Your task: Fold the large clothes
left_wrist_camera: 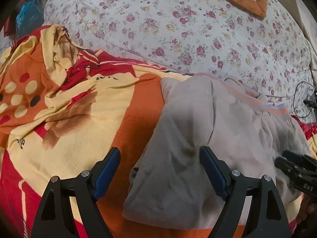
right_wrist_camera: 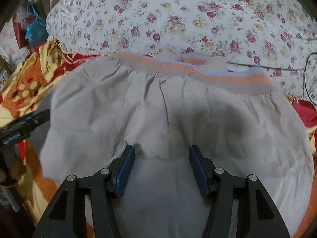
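Note:
A large grey garment (left_wrist_camera: 194,134) with an orange and blue striped ribbed waistband (left_wrist_camera: 275,108) lies partly folded on a bed. My left gripper (left_wrist_camera: 160,158) is open and empty, hovering over the garment's left edge. In the right wrist view the garment (right_wrist_camera: 178,119) fills the middle, its waistband (right_wrist_camera: 218,75) at the far side. My right gripper (right_wrist_camera: 161,154) is open just above a fold of the grey cloth, holding nothing. The right gripper also shows at the right edge of the left wrist view (left_wrist_camera: 297,170), and the left gripper shows at the left edge of the right wrist view (right_wrist_camera: 21,127).
An orange, yellow and red patterned blanket (left_wrist_camera: 79,109) lies under and left of the garment. A white floral quilt (left_wrist_camera: 178,29) covers the far bed. A black cable (left_wrist_camera: 301,99) lies at the right. Blue bags (right_wrist_camera: 35,29) sit at the far left.

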Demonstrator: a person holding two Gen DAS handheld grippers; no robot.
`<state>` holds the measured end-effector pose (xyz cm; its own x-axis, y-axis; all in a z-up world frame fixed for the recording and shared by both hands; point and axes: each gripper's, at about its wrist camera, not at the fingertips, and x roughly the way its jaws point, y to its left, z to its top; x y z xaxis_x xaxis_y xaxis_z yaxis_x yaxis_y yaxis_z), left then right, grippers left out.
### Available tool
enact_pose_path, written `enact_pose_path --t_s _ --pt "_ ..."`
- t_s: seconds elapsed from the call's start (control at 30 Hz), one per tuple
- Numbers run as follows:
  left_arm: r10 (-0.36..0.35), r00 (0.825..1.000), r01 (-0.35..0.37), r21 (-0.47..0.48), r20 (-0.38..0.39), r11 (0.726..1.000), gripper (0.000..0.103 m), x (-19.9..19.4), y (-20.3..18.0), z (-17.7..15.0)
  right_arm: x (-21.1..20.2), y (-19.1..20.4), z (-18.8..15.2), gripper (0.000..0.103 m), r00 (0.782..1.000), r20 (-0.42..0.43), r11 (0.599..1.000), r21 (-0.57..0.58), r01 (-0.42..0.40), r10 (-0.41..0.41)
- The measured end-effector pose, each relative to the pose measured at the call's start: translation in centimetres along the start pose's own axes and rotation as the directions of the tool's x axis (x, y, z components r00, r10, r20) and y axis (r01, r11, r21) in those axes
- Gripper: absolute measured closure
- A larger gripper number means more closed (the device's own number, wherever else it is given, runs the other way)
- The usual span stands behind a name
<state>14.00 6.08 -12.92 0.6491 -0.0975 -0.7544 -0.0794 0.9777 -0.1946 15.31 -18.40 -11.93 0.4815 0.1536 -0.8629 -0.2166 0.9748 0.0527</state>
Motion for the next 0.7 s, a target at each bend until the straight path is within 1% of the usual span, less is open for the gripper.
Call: enact_pose_path --t_s 0.13,0.17,0.23,0.27,0.3,0.33,0.43,0.5,0.57,0.63,0.7 --pt "-0.011 1.000 0.011 -0.015 -0.026 1.000 0.018 0.1 0.1 1.6 -1.6 -1.2 -0.3 0.041 1.000 0.027 0.999 0.028 -0.016 0.015" --pt "-0.025 0.999 0.025 -0.022 -0.036 0.999 0.016 0.2 0.1 2.1 -1.8 -1.4 -0.4 0.040 0.999 0.029 0.999 0.028 -0.015 0.014" --pt "-0.071 0.996 0.068 -0.055 -0.055 0.996 0.015 0.8 0.3 3.5 -1.9 -1.7 -0.4 0.037 1.000 0.029 1.000 0.026 -0.012 0.011" --pt "-0.092 0.994 0.087 -0.076 -0.060 0.993 0.015 1.2 0.4 4.1 -1.8 -1.9 -0.5 0.037 1.000 0.026 1.000 0.027 -0.014 0.013" --pt "-0.106 0.992 0.099 -0.090 -0.068 0.991 0.012 1.7 0.6 4.6 -1.7 -2.0 -0.6 0.037 1.000 0.023 0.999 0.031 -0.017 0.016" --pt "-0.119 0.989 0.110 -0.101 -0.090 0.989 0.011 2.5 0.7 5.1 -1.6 -2.1 -0.6 0.037 1.000 0.021 0.999 0.039 -0.022 0.021" --pt "-0.123 0.985 0.110 -0.104 -0.124 0.988 0.010 4.5 0.9 5.4 -1.5 -2.2 -0.7 0.036 0.999 0.024 0.998 0.049 -0.031 0.030" --pt "-0.133 0.980 0.116 -0.115 -0.150 0.987 0.006 5.8 0.8 5.2 -1.4 -2.2 -0.8 0.034 0.999 0.025 0.998 0.048 -0.038 0.037" --pt "-0.133 0.981 0.116 -0.118 -0.145 0.986 0.002 6.5 0.6 5.2 -1.3 -2.2 -0.8 0.033 0.999 0.026 0.998 0.047 -0.046 0.045" --pt "-0.126 0.981 0.112 -0.100 -0.146 0.989 0.001 6.9 0.2 5.2 -1.1 -2.2 -0.7 0.033 0.998 0.023 0.997 0.051 -0.052 0.051" --pt "-0.133 0.980 0.120 -0.094 -0.150 0.988 0.001 7.4 -0.1 5.3 -1.1 -2.3 -0.6 0.033 0.998 0.027 0.997 0.055 -0.055 0.053"
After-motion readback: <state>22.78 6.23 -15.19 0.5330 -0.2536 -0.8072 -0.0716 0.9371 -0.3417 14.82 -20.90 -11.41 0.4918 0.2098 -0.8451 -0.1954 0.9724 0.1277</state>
